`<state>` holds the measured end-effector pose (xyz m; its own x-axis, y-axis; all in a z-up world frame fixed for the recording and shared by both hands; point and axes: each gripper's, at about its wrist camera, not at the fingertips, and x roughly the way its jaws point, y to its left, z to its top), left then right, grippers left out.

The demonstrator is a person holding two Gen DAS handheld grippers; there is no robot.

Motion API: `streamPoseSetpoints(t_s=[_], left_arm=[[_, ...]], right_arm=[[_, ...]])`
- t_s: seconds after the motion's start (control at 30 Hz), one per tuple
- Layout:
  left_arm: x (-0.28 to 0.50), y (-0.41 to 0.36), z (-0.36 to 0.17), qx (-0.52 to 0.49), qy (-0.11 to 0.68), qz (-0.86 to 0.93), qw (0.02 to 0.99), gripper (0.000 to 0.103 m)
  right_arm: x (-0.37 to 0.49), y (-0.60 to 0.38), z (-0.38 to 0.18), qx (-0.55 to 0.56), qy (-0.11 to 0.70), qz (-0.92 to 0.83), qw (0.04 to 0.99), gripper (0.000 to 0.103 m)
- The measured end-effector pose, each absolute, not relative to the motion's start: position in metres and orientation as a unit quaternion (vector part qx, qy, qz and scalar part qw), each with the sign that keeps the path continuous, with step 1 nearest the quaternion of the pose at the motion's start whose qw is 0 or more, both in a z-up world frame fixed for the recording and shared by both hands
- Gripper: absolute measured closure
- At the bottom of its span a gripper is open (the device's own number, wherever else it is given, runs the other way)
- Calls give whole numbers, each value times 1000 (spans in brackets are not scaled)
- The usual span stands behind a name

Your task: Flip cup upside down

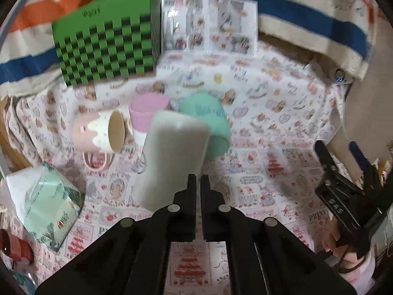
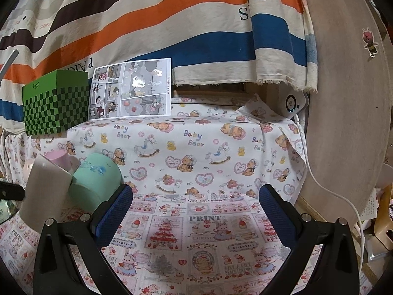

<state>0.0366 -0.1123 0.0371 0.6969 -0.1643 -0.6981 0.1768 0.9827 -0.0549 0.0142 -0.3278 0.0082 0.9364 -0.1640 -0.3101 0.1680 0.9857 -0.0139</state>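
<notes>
The left claw (image 1: 198,179) is clenched on the rim of the white cup (image 1: 175,157), its two fingers nearly touching with the thin wall pinched between them. The cup hangs tilted in the air above the bench (image 1: 258,177), its closed base pointing up and away from the claw. Gripping by the rim wall looks like a sensible choice: it leaves the whole body free to swing over, and I judge the turn to be partway through.

Taking the white cup as the landmark, the teal cup (image 1: 211,120) lies on its side just behind it and to its right, so close that from the right wrist view the two appear to touch; I cannot tell whether they do. The pink cup (image 1: 147,113) stands behind it, and a pink-and-cream mug (image 1: 98,132) lies on its side to its left. A tissue pack (image 1: 51,204) sits further left and nearer the camera. The green checkered box (image 1: 105,41) and a comic sheet (image 1: 208,22) stand well behind.

The right claw (image 2: 196,211) is released, fingers spread wide over bare patterned cloth, grasping nothing, well to the right of the white cup.

The open room lies in front and to the right of the white cup; that seems the safest patch for setting it mouth down, since drifting back risks knocking the teal cup.
</notes>
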Motion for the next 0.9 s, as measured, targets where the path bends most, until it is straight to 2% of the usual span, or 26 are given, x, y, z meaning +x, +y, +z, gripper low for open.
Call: streamPoseSetpoints(t_s=[0.07,0.1,0.17,0.23,0.33,0.43,0.7,0.73,0.87,0.9], left_arm=[[28,-110,44,10,358,-102,928,99],[26,-107,47,10,353,-103,930,94],[26,-101,56,3,343,-100,934,71],[38,-90,63,-19,351,-116,929,19],[66,-76,68,-45,386,-129,912,17],[84,-80,70,-23,396,-140,907,17],[129,-92,43,-30,464,-151,873,16],[136,-96,37,-21,474,-147,868,12],[148,-102,23,9,476,-123,871,13],[148,-102,21,12,472,-122,873,16]], right_arm=[[15,-327,8,6,158,-84,984,0],[14,-327,8,5,158,-83,984,0],[13,-327,9,5,157,-82,984,0],[13,-327,9,6,157,-84,984,0],[13,-327,9,6,159,-76,984,0],[16,-323,8,-5,163,-65,984,0],[24,-324,6,-2,179,-54,982,0],[26,-324,5,-1,184,-50,982,0],[31,-326,3,2,195,-49,980,0],[30,-325,3,2,193,-47,980,0]])
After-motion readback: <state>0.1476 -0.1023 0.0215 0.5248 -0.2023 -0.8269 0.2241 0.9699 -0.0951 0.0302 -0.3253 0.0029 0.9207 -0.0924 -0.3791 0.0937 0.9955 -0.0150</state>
